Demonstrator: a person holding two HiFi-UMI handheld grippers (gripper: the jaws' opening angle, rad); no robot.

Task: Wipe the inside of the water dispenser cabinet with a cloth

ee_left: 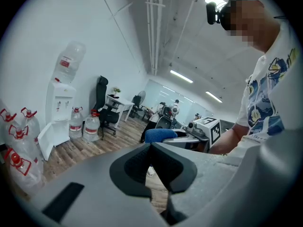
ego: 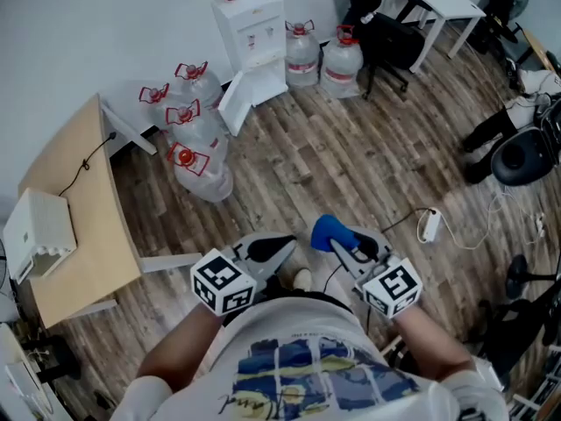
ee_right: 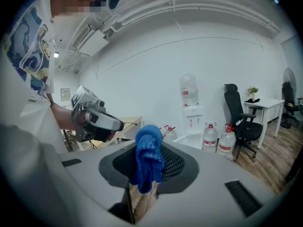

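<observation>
1. Fetching the cloth (ego: 330,231) looks done, as it is already gripped close in front of the person's body. No wiping has begun.
2. The right tongs (ego: 344,242) are closed on the blue cloth. The right gripper view shows the cloth bunched between the pads, with a fold standing above them and a tail hanging below.
3. The left tongs (ego: 282,246) sit just beside the right ones. Their tips are closed together and there is nothing between them.
4. Bare wooden floor (ego: 351,156) lies beyond both tongs. A cluster of water bottles (ego: 197,139) stands off to the left.
5. The water dispenser (ego: 252,33) stands farthest away, against the wall and well apart from the tongs. Its cabinet door (ego: 235,103) hangs open, so the cabinet needs no opening.
6. My judgement is that nearly the whole task remains: walking over, putting the cloth into the cabinet, and wiping its inner faces.
</observation>
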